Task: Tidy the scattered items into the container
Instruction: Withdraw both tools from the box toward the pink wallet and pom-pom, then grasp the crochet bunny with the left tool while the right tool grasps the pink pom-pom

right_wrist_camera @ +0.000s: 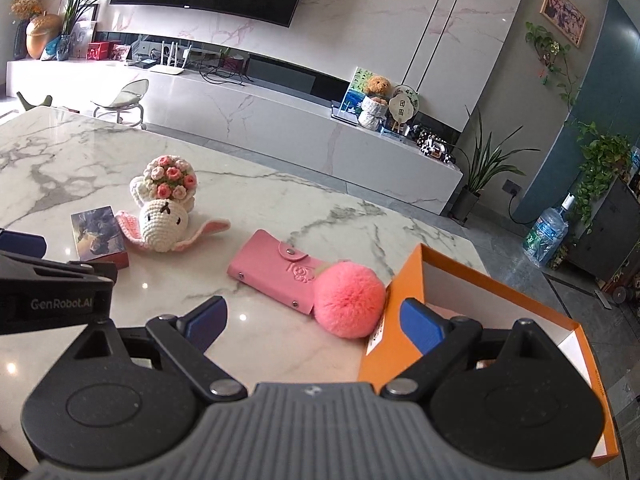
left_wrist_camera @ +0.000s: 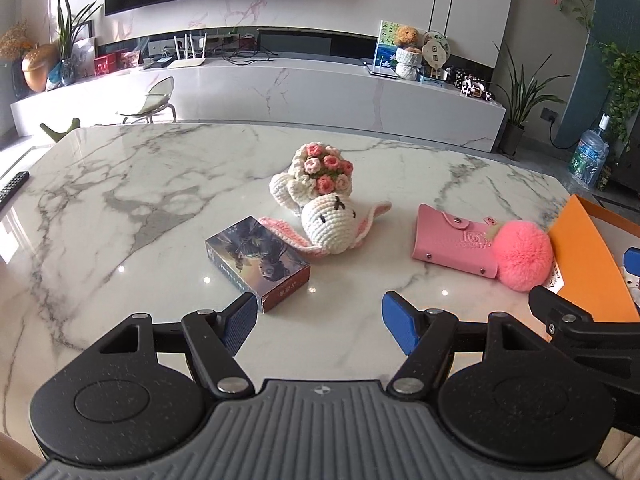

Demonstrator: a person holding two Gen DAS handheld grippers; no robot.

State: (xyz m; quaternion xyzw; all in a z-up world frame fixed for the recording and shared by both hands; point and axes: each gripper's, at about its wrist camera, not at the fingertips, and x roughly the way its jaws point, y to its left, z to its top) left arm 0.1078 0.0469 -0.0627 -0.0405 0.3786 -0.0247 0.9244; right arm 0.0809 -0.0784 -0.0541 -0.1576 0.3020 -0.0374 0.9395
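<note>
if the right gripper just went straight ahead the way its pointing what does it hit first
Most likely the pink pompom, which lies just ahead between the open fingers of the right gripper. It rests against the orange box and overlaps the pink card holder. Height above the table is unclear, so it might pass over.

**Glossy stone, soft yarn**

The table (left_wrist_camera: 120, 208) is polished, grey-veined marble catching glints. The crocheted rabbit (left_wrist_camera: 330, 224) is matt yarn. The card box (left_wrist_camera: 258, 264) looks like glossy printed card, the pink wallet (right_wrist_camera: 276, 272) like smooth leather with metal snaps, the pompom (right_wrist_camera: 350, 300) fluffy, and the orange box (right_wrist_camera: 404, 344) matt cardboard.
</note>
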